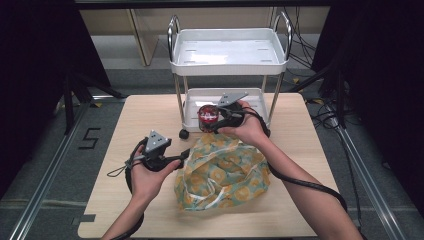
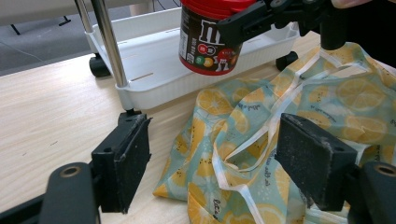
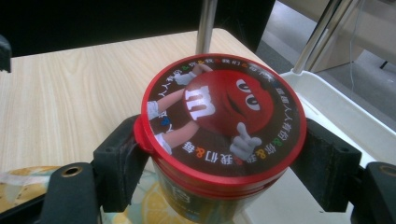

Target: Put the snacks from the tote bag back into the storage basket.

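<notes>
A candy tub (image 1: pixel 207 114) with a red lid and dark brown sides hangs in the air over the front rim of the cart's lower tray (image 1: pixel 256 98). My right gripper (image 1: pixel 210 121) is shut on it just under the lid, as the right gripper view shows: tub (image 3: pixel 224 116), gripper (image 3: pixel 224 163). A light blue bag (image 1: pixel 225 172) printed with lemon slices lies crumpled on the table in front of the cart. My left gripper (image 1: pixel 184 156) stands open at the bag's left edge. In the left gripper view, the bag (image 2: pixel 243 121) and its white handles lie between the spread jaws of the left gripper (image 2: pixel 215 163), and the tub (image 2: pixel 208 46) hangs above.
A white two-tier cart (image 1: pixel 227 67) with chrome posts (image 2: pixel 109 42) stands at the far side of the wooden table (image 1: pixel 145 115), with black wheels (image 1: pixel 184 133) on the tabletop. Its upper tray holds nothing. Bare tabletop lies left of the bag.
</notes>
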`<state>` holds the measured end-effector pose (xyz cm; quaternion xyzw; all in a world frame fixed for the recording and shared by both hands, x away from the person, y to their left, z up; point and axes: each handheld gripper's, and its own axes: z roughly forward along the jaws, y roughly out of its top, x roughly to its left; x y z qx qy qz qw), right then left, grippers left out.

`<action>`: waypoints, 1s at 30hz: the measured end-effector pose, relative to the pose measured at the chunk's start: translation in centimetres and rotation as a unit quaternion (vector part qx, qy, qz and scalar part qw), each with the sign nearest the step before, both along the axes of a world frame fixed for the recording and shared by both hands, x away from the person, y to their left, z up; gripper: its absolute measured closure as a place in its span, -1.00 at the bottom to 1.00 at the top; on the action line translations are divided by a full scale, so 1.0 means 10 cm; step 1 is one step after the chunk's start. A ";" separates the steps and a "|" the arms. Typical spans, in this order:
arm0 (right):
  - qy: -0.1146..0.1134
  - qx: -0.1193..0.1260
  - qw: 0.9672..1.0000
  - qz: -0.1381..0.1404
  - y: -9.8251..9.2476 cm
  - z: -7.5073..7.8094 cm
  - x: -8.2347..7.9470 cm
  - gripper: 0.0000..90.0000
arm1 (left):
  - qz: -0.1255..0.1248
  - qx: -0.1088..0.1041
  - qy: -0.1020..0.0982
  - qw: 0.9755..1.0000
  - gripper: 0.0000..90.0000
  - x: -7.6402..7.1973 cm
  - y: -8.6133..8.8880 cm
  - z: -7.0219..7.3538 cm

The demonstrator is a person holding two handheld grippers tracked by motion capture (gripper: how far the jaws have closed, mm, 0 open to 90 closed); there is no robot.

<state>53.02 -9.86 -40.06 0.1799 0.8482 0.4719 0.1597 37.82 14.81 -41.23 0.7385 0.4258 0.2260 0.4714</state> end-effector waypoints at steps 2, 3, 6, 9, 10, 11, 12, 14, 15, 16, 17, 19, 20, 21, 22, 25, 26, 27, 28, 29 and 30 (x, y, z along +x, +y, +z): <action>-0.003 0.001 1.000 -0.005 0.01 -0.01 0.02 -0.43 | 0.000 0.000 0.000 1.000 -0.44 0.00 0.00 0.00; 0.000 0.002 1.000 -0.006 0.02 -0.01 0.03 -0.43 | 0.000 0.000 0.000 1.000 -0.44 0.00 0.00 0.00; 0.000 0.001 1.000 -0.007 0.03 -0.02 0.05 -0.43 | -0.002 0.002 0.000 1.000 -0.44 0.00 0.00 0.00; 0.003 0.000 1.000 -0.010 0.04 -0.03 0.06 -0.43 | -0.006 0.003 -0.001 1.000 -0.44 0.01 0.00 -0.01; 0.001 -0.001 1.000 -0.008 0.04 -0.03 0.07 -0.43 | -0.007 0.003 -0.001 1.000 -0.44 0.01 0.00 -0.01; 0.002 -0.002 1.000 -0.011 0.05 -0.04 0.08 -0.43 | -0.005 0.005 -0.001 1.000 -0.44 0.01 0.00 0.00; 0.003 -0.002 1.000 -0.008 0.05 -0.04 0.09 -0.43 | -0.005 0.004 -0.001 1.000 -0.44 0.01 0.00 0.00; 0.006 -0.002 1.000 -0.012 0.06 -0.05 0.10 -0.43 | -0.007 0.003 -0.001 1.000 -0.44 0.01 0.00 0.00; 0.007 -0.004 1.000 -0.013 0.06 -0.05 0.11 -0.43 | -0.007 0.003 -0.001 1.000 -0.44 0.01 0.00 0.00; 0.007 -0.006 1.000 -0.012 0.06 -0.05 0.12 -0.43 | -0.002 0.001 0.001 1.000 -0.44 0.01 0.00 -0.01; 0.012 -0.004 1.000 -0.014 0.07 -0.06 0.12 -0.43 | 0.000 -0.002 0.003 1.000 -0.44 0.00 0.00 -0.01; 0.008 -0.004 1.000 -0.015 0.07 -0.06 0.13 -0.43 | -0.001 -0.002 0.003 1.000 -0.44 0.01 0.00 -0.01; 0.008 -0.005 1.000 -0.017 0.08 -0.06 0.15 -0.43 | -0.002 0.000 0.004 1.000 -0.44 0.01 0.00 -0.01; 0.007 -0.005 1.000 -0.016 0.09 -0.06 0.16 -0.43 | -0.002 0.000 0.004 1.000 -0.44 0.01 0.00 -0.01; 0.008 -0.007 1.000 -0.017 0.09 -0.06 0.17 -0.43 | -0.002 0.000 0.004 1.000 -0.44 0.01 0.00 -0.01; 0.014 -0.007 1.000 -0.018 0.10 -0.06 0.18 -0.43 | -0.002 -0.002 0.002 1.000 -0.44 0.01 0.01 -0.02; 0.009 -0.008 1.000 -0.018 0.10 -0.06 0.20 -0.43 | -0.001 -0.001 0.002 1.000 -0.44 0.01 0.01 -0.01; 0.014 -0.007 1.000 -0.018 0.11 -0.06 0.20 -0.43 | -0.001 -0.001 0.002 1.000 -0.44 0.01 0.01 -0.01; 0.011 -0.008 1.000 -0.019 0.11 -0.05 0.21 -0.43 | -0.001 -0.001 0.003 1.000 -0.44 0.01 0.01 -0.01; 0.011 -0.008 1.000 -0.019 0.11 -0.05 0.21 -0.43 | -0.001 -0.001 0.003 1.000 -0.44 0.01 0.01 -0.01; 0.018 -0.013 0.999 -0.022 0.11 -0.05 0.22 -0.43 | -0.003 0.004 0.001 1.000 -0.44 0.01 0.01 -0.01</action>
